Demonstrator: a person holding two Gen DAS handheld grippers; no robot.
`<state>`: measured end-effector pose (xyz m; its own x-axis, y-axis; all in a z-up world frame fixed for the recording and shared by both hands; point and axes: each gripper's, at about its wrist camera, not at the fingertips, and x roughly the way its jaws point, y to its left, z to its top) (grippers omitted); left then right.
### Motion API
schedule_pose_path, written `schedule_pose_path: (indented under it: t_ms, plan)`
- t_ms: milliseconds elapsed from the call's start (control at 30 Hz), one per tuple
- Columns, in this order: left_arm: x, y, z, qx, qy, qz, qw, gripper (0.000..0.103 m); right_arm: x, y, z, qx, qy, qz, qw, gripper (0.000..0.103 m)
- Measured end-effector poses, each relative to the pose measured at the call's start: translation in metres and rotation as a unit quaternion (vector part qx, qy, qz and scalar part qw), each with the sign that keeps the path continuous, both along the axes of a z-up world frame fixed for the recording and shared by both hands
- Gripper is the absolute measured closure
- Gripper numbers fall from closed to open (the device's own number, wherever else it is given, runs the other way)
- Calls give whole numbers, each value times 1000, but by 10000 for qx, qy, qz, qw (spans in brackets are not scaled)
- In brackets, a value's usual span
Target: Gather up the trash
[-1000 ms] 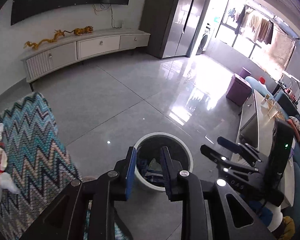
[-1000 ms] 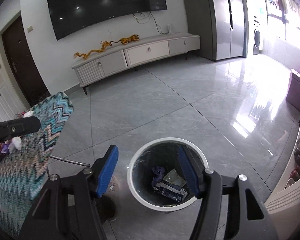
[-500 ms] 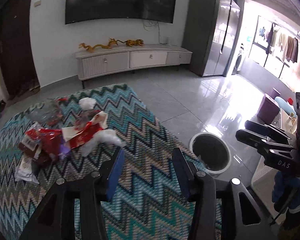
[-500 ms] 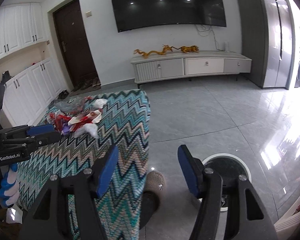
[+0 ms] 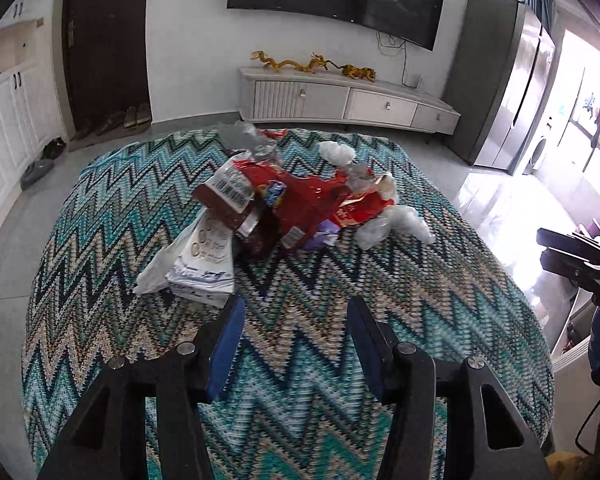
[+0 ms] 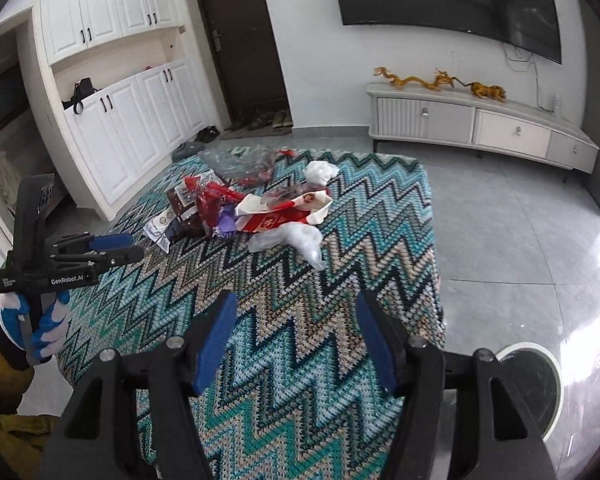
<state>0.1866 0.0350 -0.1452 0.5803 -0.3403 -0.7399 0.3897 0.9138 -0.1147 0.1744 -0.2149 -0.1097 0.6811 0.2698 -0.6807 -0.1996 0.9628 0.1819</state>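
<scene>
Right view only: bin (image 6: 540, 388) on the floor past the table's near right corner; its inside is dark, contents cannot be told.
Left view only: fridge (image 5: 500, 92) and a bright balcony at right.
Trash (image 5: 284, 204): 1 heap of wrappers and clear bags on the far half of the zigzag cloth (image 5: 300, 340).
Left gripper (image 5: 294, 320): jaws have just been opening, nothing between them, near the white bag (image 5: 196, 264).
Right gripper (image 6: 294, 320): jaws apart, empty, over the cloth.
Around: TV, cabinet (image 6: 480, 124), door.
</scene>
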Motion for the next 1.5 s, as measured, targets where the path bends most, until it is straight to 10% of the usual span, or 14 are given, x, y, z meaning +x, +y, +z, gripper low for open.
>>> schedule_pose_path:
  t_ms: [600,900,1033,1500]
  plan:
    - [91,-4,-34,1199,198,-333,9920,38,114,20,-57,-90,450,717,9964,43]
    - [98,-18,-50,1508,346,-508,9866,57,144,23,-84,-63,632,876,9941,49]
    - [97,-20,-51,1523,366,-476,9865,57,146,23,-87,-43,625,881,9941,69]
    - [48,5,-37,995,571,-111,9933,58,80,24,-71,85,537,887,9946,72]
